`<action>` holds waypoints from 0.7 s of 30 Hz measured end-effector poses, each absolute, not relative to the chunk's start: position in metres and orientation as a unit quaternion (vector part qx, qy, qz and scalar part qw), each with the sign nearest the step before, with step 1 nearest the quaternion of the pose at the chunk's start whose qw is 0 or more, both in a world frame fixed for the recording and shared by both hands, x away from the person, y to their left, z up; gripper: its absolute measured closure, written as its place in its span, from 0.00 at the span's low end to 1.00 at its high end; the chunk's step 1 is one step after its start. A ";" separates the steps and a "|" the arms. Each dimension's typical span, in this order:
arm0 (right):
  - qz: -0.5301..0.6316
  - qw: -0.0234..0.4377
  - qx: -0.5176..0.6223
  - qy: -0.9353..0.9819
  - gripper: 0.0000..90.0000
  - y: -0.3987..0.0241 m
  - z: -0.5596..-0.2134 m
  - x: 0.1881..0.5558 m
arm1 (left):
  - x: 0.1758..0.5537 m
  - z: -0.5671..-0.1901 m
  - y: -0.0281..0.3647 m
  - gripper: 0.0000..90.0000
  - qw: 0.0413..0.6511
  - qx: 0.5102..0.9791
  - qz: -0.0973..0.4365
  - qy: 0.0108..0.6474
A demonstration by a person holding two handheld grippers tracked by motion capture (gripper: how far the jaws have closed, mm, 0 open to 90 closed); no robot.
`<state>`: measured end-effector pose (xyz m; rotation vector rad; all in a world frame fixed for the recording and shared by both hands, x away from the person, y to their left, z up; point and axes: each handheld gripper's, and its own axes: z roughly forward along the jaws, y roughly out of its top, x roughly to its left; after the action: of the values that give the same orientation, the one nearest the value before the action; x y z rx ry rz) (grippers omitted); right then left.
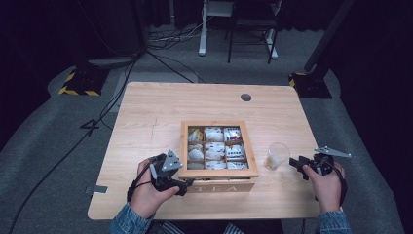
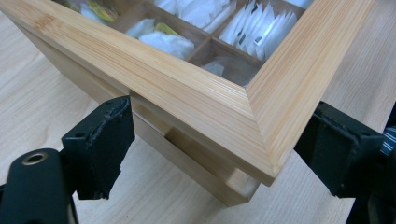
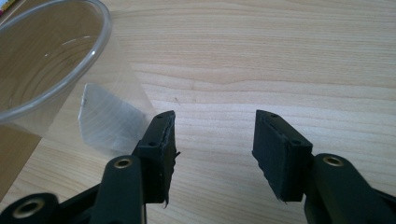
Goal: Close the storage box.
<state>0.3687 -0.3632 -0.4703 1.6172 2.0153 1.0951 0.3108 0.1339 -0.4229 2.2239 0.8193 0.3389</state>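
A wooden tea box (image 1: 218, 186) marked "TEA" stands at the table's front middle. Its framed lid (image 1: 218, 171) (image 2: 196, 93) shows several compartments of tea bags (image 1: 215, 147) (image 2: 168, 43). My left gripper (image 1: 187, 184) (image 2: 219, 149) is at the box's front left corner, open, its jaws straddling the lid's corner. A dark gap runs between lid and box body there. A clear plastic cup (image 1: 277, 156) (image 3: 51, 70) stands right of the box. My right gripper (image 1: 293, 163) (image 3: 215, 140) is open just right of the cup, with nothing between its fingers.
The light wooden table (image 1: 146, 112) has a round cable hole (image 1: 246, 97) at the back. Bare tabletop (image 3: 280, 60) lies beyond my right gripper. On the floor behind are cables (image 1: 165, 63), stand bases (image 1: 80, 83) and white desk legs (image 1: 202, 29).
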 end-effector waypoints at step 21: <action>0.382 0.160 0.568 0.711 0.55 -0.361 -0.473 0.373 | 0.311 -0.436 0.129 0.19 0.341 0.876 0.109 0.323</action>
<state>0.3734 -0.3607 -0.4729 1.6244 2.0312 1.0920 0.3106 0.1290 -0.4355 2.2795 0.8397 0.2848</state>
